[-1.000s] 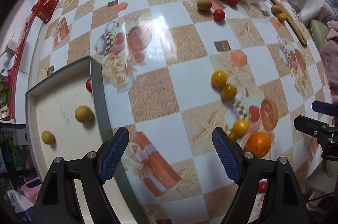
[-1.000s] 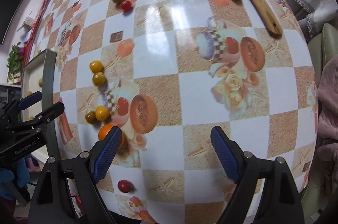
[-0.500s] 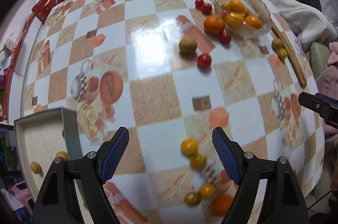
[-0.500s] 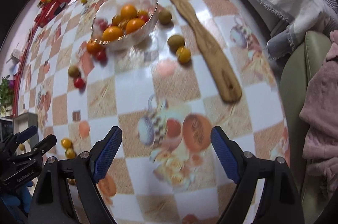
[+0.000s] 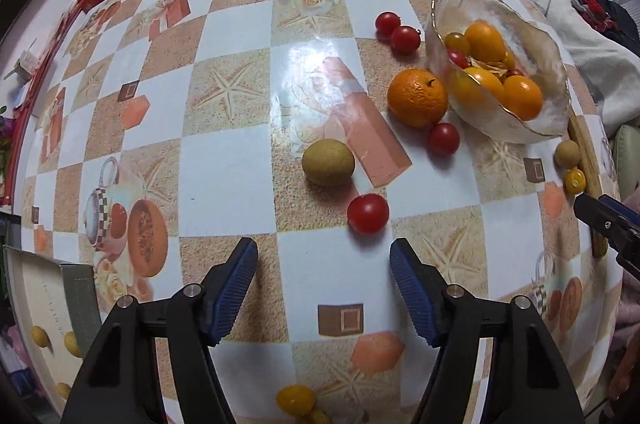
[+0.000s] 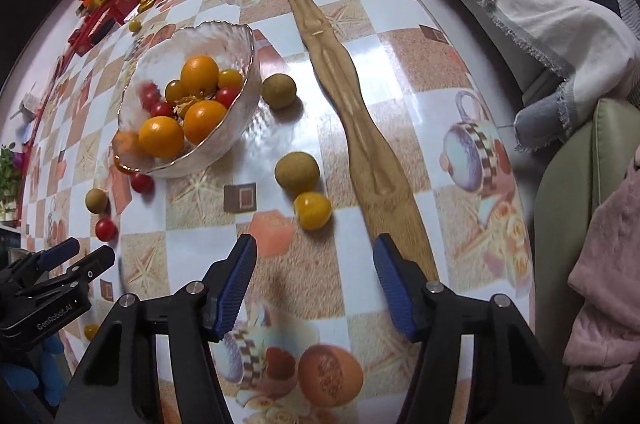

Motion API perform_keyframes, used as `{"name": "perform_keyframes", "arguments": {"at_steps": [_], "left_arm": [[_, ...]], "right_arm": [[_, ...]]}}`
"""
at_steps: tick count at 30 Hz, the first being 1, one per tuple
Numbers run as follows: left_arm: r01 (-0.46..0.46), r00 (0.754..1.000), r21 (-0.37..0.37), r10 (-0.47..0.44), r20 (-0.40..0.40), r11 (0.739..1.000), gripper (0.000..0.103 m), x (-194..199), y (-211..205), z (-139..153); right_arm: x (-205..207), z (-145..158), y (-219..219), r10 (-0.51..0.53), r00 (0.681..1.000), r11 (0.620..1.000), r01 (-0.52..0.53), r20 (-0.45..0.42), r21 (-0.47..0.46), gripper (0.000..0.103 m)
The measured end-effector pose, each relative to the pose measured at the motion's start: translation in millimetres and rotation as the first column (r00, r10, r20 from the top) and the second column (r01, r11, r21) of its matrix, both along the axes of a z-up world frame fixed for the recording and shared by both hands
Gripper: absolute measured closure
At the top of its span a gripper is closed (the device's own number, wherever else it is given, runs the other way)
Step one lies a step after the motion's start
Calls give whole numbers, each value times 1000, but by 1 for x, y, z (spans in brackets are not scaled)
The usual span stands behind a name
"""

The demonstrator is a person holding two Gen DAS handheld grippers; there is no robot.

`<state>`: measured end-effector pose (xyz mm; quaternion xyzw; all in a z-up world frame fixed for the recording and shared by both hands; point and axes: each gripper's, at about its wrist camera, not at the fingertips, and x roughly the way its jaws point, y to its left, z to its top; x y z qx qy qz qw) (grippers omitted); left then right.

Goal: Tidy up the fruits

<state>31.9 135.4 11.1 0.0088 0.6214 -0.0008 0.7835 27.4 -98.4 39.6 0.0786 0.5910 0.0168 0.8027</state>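
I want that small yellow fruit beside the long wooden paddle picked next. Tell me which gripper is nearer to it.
Right. The right gripper hovers just short of the yellow fruit, jaws closing on nothing. The left gripper is farther away across the table, by a red tomato.

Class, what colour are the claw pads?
Blue, ribbed pads; clearest in the left wrist view.

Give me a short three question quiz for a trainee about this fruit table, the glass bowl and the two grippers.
1. True or false: the clear glass bowl holds both orange and red fruits.
2. Which lies just ahead of the right gripper? A) small yellow-orange fruit B) large dimpled orange C) red cherry tomato
3. Fill in: nothing is between the left gripper's fingers; its jaws are ____.

Key: 1 true. 2 A. 3 closing.
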Motion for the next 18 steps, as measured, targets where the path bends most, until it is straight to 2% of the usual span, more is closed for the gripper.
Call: {"name": "perform_keyframes", "arguments": {"at_steps": [4, 6, 7, 9, 12, 14, 15, 17, 18], "left_arm": [[-7, 1000, 9, 7, 4, 1000, 32, 5, -3, -5], [-15, 1000, 9, 15, 6, 1000, 32, 6, -4, -7], [-19, 1000, 7, 19, 9, 1000, 32, 7, -4, -7], [-27, 1000, 9, 27, 14, 1000, 32, 7, -5, -7], [-26, 999, -5, 26, 22, 1000, 42, 10, -6, -7], [-21, 999, -7, 21, 35, 1000, 57, 10, -10, -5], [-18, 999, -6, 18, 39, 1000, 61, 11, -12, -4], [-10, 999, -11, 10, 45, 1000, 80, 12, -16, -3], [-6, 999, -12, 6, 45, 1000, 81, 12, -16, -3]], "right_arm": [[9, -5, 7, 44, 999, 999, -44, 14, -21, 41], [13, -8, 14, 75, 997, 997, -75, 11, -27, 49], [13, -10, 16, 83, 997, 996, -83, 4, -29, 56], [14, -13, 19, 85, 996, 995, -85, 0, -52, 60], [14, -13, 16, 68, 998, 996, -67, 10, -54, 69], [15, -12, 12, 53, 999, 997, -52, 11, -49, 81], [15, -12, 8, 46, 999, 999, -46, 10, -26, 81], [14, -12, 2, 35, 999, 999, -35, 4, 8, 81], [13, -12, 1, 31, 1000, 999, -31, 3, 19, 81]]}}
